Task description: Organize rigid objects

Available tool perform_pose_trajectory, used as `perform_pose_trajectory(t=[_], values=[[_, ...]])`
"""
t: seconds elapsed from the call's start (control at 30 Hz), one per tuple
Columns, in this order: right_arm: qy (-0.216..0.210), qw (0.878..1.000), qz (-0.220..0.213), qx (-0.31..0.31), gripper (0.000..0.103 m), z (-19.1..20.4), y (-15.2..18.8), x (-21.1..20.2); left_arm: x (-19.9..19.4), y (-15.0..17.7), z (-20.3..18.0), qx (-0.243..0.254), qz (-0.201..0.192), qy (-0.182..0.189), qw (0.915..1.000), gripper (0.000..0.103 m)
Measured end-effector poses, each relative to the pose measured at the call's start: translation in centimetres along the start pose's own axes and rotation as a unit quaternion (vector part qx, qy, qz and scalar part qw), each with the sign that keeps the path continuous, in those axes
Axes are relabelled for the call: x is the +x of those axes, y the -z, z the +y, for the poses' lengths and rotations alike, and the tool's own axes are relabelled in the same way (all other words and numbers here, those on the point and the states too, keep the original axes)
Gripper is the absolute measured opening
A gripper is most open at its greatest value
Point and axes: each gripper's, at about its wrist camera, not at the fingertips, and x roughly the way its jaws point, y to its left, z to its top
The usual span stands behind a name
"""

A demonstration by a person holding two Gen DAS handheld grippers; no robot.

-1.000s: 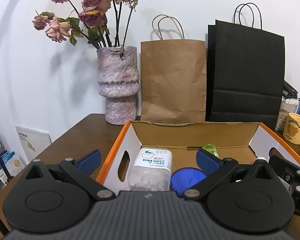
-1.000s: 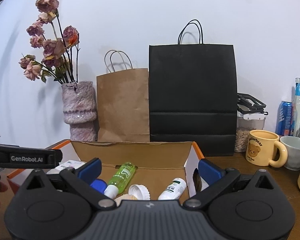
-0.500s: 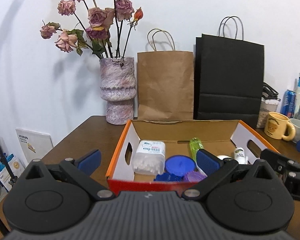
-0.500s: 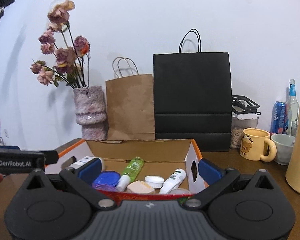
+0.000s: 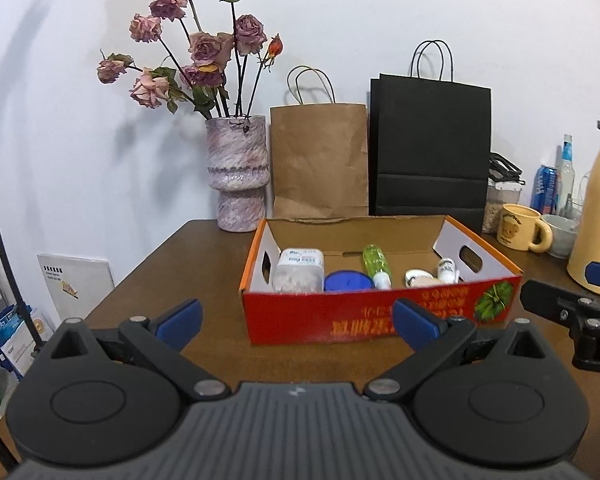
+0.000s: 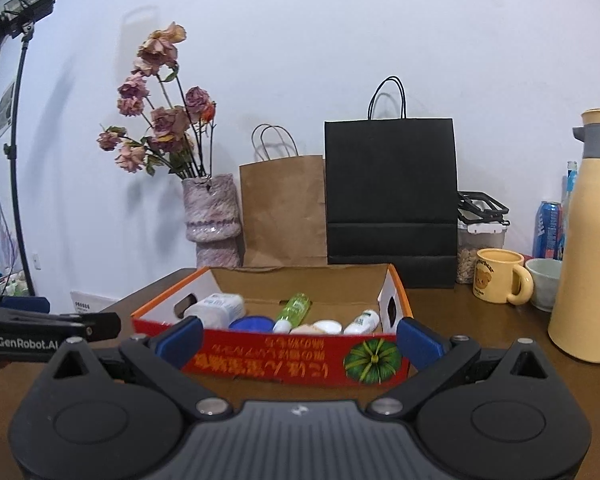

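A red and orange cardboard box (image 5: 364,320) (image 6: 284,360) stands on the brown table, its top open. Inside lie a white swab container (image 5: 300,270) (image 6: 216,306), a blue round lid (image 5: 346,280) (image 6: 251,323), a green bottle (image 5: 374,260) (image 6: 294,308), a white cap (image 5: 414,276) (image 6: 327,326) and a small white bottle (image 5: 446,268) (image 6: 362,320). My left gripper (image 5: 296,320) hangs open in front of the box's left half, holding nothing. My right gripper (image 6: 300,340) is open too, level with the box's front wall and short of it.
Against the wall behind the box stand a vase of dried roses (image 5: 238,184) (image 6: 212,220), a brown paper bag (image 5: 320,164) (image 6: 282,208) and a black paper bag (image 5: 430,148) (image 6: 390,200). To the right are a yellow mug (image 5: 518,226) (image 6: 498,276), a cream thermos (image 6: 586,272), a can and a jar.
Both grippers have drawn back from the box: its red front wall now shows in both views, where earlier they hovered over its inside. Both stay open.
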Motion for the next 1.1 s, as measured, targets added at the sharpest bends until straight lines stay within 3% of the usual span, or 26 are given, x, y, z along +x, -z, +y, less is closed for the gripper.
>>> perform_pose_trajectory(t=[0.63,1.1], values=[[-0.011,1.0,0.006,-0.018,0.103,1.8,2.7,-7.9,-7.7,4.2,0.2,-0.001,0.01,-0.004,0.9999,0.103],[-0.015,1.0,0.007,-0.025,0.103,2.5,3.1,-9.5,-9.1,5.0,0.3,-0.005,0.012,-0.007,0.9999,0.103]])
